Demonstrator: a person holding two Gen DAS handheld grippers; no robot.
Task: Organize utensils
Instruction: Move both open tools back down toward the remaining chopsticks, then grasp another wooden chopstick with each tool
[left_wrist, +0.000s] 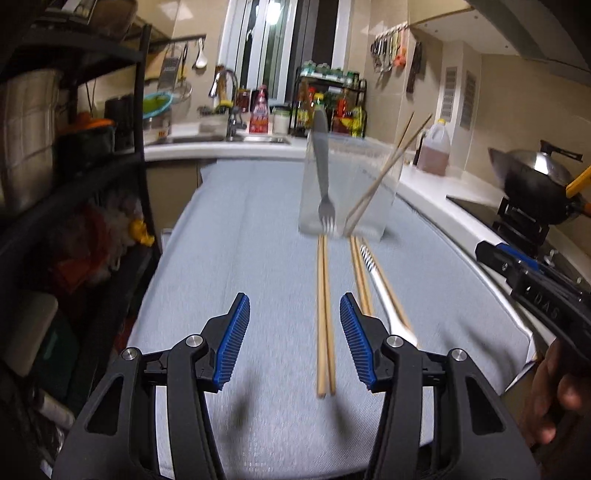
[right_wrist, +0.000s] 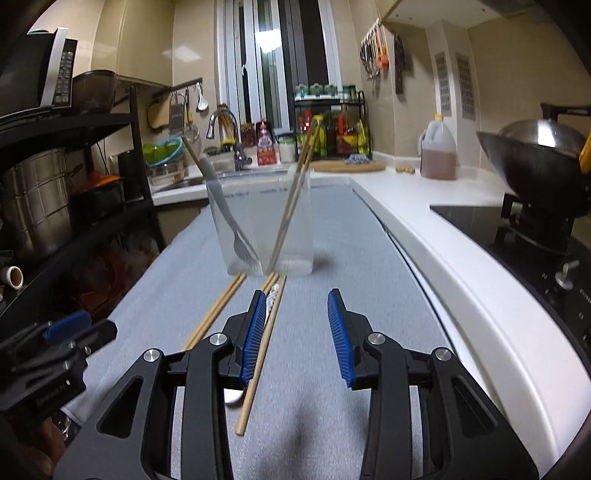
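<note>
Both grippers, left gripper (left_wrist: 293, 339) and right gripper (right_wrist: 297, 334), gape empty; left's nearest the chopstick pair (left_wrist: 325, 314), lying lengthwise between its jaws, pointing at the container (left_wrist: 347, 188).

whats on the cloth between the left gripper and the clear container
A pair of chopsticks runs from the left gripper to the clear container base, shown in the left wrist view.
</note>
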